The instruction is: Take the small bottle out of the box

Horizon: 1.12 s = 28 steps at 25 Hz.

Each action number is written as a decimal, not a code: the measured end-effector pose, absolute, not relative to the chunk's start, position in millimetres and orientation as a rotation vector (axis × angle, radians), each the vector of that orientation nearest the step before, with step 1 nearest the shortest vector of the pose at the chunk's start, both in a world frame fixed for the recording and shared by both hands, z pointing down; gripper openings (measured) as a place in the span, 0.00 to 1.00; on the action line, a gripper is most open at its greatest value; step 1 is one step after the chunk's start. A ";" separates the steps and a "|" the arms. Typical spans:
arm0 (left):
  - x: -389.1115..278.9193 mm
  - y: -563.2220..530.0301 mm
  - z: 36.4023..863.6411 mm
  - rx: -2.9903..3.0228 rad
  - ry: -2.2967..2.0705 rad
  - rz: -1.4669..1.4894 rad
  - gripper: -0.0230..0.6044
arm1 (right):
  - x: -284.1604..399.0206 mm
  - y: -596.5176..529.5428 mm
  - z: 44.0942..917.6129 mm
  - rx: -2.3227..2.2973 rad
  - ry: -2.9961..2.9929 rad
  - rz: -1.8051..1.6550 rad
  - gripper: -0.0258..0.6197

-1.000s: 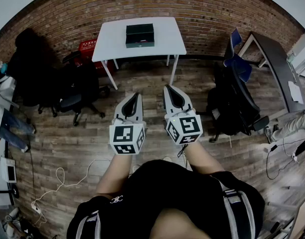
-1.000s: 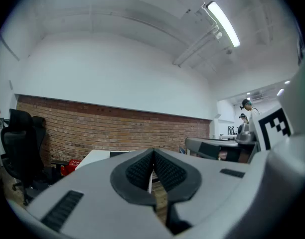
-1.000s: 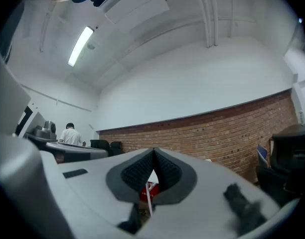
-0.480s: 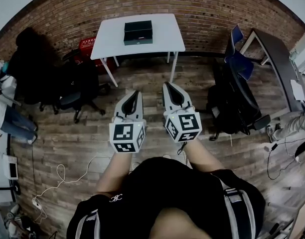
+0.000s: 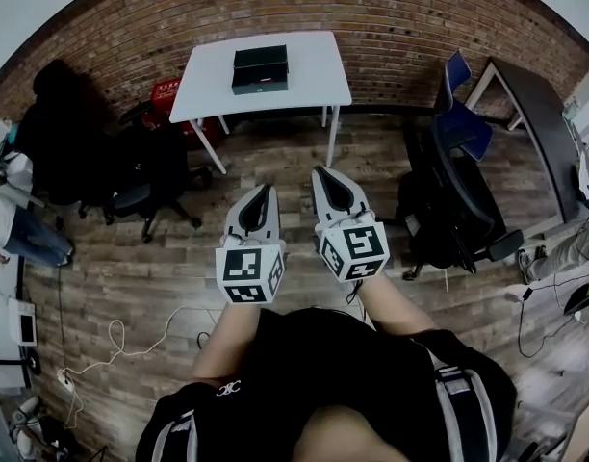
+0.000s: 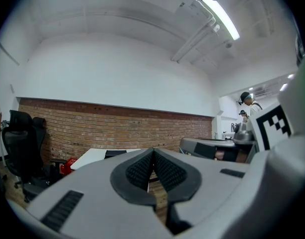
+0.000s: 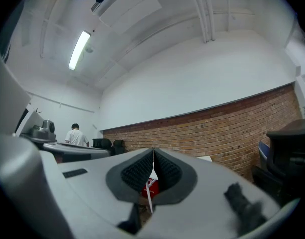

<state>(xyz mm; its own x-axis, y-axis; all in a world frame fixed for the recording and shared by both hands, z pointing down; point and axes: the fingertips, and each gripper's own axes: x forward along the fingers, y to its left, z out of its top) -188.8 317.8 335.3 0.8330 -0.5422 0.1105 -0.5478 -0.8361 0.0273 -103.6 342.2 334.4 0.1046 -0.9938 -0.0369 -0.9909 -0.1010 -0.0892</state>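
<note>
The box (image 5: 260,69) was near black on a white surface (image 5: 319,70). The wall (image 5: 400,17) was red-brown brick, the floor (image 5: 150,268) grey-brown planks. The left gripper (image 5: 266,189) and right gripper (image 5: 321,172) were pale grey (cubes in black-and-white squares). A crate (image 5: 166,92) was red, a chair (image 5: 466,131) blue.

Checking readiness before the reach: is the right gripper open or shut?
Shut: on the right gripper the jaws meet, nothing between them.
</note>
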 end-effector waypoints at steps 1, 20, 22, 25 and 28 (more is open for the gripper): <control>-186.6 320.2 337.7 2.945 -0.884 0.153 0.05 | -100.1 342.9 335.2 -2.261 2.051 -0.052 0.09; -141.9 278.9 348.3 2.945 -0.857 0.126 0.05 | -60.1 304.3 346.7 -2.266 2.063 -0.067 0.09; -136.3 265.4 347.5 2.950 -0.844 0.120 0.05 | -54.6 291.0 345.7 -2.272 2.053 -0.064 0.09; -130.8 243.3 348.9 2.949 -0.833 0.112 0.05 | -51.3 266.5 351.3 -2.278 2.059 -0.081 0.09; -126.7 213.6 348.0 2.945 -0.831 0.108 0.05 | -48.4 238.5 353.7 -2.290 2.057 -0.092 0.09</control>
<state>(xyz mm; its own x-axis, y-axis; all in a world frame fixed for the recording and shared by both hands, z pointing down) -126.7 213.6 348.0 0.8506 -0.5182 0.0896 -0.5238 -0.8499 0.0572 -48.4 238.5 353.7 0.1066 -0.9943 0.0030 -0.9906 -0.1064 -0.0857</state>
